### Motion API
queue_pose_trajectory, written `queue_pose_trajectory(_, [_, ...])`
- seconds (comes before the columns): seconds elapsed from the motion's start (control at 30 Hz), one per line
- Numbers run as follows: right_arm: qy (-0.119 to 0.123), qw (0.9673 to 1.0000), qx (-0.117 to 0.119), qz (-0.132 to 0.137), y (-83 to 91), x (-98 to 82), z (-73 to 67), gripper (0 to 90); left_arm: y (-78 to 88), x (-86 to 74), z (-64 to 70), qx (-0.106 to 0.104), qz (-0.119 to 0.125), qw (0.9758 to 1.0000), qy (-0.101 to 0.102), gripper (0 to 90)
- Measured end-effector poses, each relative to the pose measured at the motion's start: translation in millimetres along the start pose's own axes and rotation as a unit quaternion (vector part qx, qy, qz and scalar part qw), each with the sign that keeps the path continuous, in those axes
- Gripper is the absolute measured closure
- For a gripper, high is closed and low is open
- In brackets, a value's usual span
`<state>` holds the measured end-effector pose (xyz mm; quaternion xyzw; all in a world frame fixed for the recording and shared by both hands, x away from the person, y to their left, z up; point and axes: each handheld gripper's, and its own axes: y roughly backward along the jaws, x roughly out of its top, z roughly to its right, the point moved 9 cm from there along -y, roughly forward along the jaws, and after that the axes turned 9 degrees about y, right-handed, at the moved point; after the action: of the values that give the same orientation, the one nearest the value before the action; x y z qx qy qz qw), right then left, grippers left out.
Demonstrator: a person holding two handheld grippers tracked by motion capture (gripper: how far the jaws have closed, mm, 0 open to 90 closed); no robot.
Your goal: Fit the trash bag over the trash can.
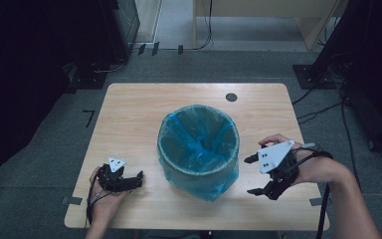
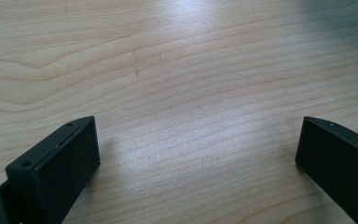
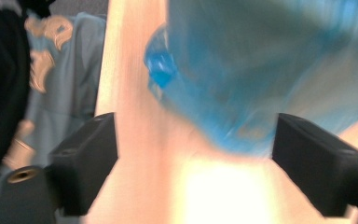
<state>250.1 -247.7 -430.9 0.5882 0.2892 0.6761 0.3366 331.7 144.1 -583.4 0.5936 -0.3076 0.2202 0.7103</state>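
We count one bin (image 1: 199, 149) lined with one blue bag (image 1: 214, 191) on the table (image 1: 129, 109), between our two grippers, left (image 1: 138, 178) and right (image 1: 252, 175), both spread wide and empty

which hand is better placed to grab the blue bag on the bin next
Right. The right tool is open, raised beside the bin, and faces the blue bag. The left tool rests low, facing bare table.
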Motion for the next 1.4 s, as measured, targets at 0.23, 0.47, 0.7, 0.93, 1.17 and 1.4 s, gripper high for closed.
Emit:
queue_pose_trajectory(0.23, [-0.064, 0.9975, -0.029, 0.01, -21.6, -19.3, -1.5, 0.0, -0.1, 0.0, 0.0, 0.0, 0.0, 1.0, 0.0, 0.0])
queue_pose_trajectory(0.47, [-0.127, 0.9884, -0.082, 0.019, -30.1, -37.0, 10.1, 0.0, -0.1, 0.1, 0.0, 0.0, 0.0, 1.0, 0.0, 0.0])
queue_pose_trajectory(0.7, [-0.169, 0.9779, -0.124, 0.002, -35.0, -56.4, 18.8, 0.0, 0.0, 0.0, 0.0, 0.0, 0.0, 1.0, 0.0, 0.0])
queue_pose_trajectory(0.93, [-0.249, 0.9494, -0.19, -0.022, -33.6, -85.1, 38.1, 0.0, 0.0, 0.0, 0.0, 0.0, 0.0, 1.0, 0.0, 0.0])
queue_pose_trajectory(1.17, [-0.35, 0.9018, -0.252, -0.025, -29.1, -110.9, 53.5, 0.0, 0.0, 0.0, 0.0, 0.0, 0.0, 1.0, 0.0, 0.0])
queue_pose_trajectory(1.4, [-0.383, 0.8731, -0.299, -0.035, -26.0, -132.7, 56.2, 0.0, 0.0, 0.0, 0.0, 0.0, 0.0, 1.0, 0.0, 0.0])
